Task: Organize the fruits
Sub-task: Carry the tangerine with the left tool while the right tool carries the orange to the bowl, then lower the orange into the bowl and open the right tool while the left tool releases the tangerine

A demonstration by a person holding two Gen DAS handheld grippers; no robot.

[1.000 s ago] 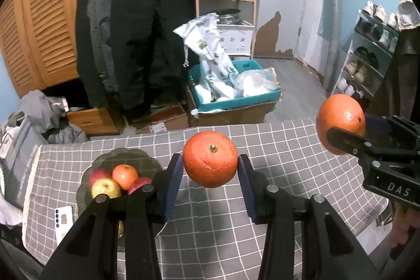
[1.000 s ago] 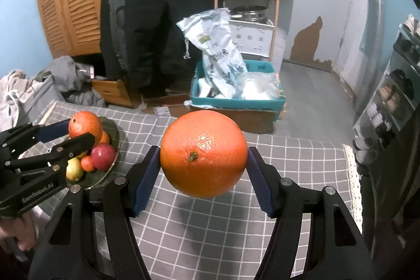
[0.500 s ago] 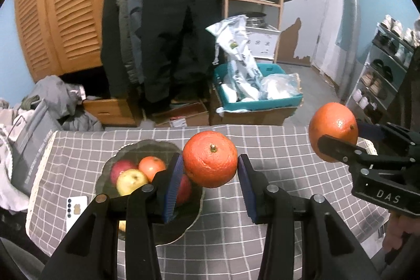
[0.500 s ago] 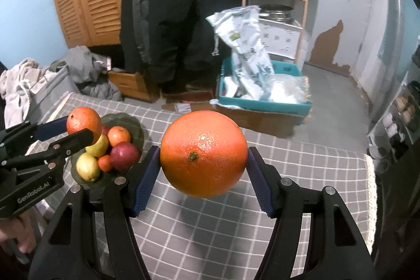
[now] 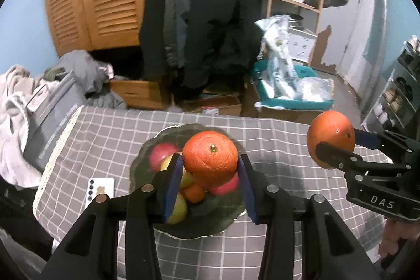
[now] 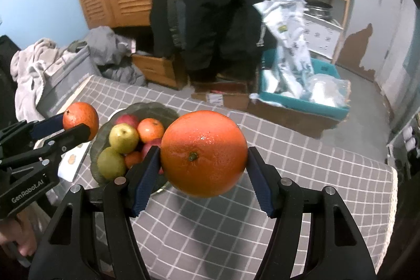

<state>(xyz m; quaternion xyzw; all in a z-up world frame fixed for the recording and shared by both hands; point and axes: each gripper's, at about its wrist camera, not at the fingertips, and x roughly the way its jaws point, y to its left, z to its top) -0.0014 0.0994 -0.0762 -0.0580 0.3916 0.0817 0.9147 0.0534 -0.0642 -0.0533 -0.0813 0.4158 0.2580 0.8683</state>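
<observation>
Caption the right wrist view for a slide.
Right gripper holds a large orange above the checked tablecloth, beside the fruit bowl.

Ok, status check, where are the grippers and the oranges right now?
Left gripper shut on small orange, over fruit bowl. Right gripper shut on big orange, beside bowl. Nothing blocking.
</observation>
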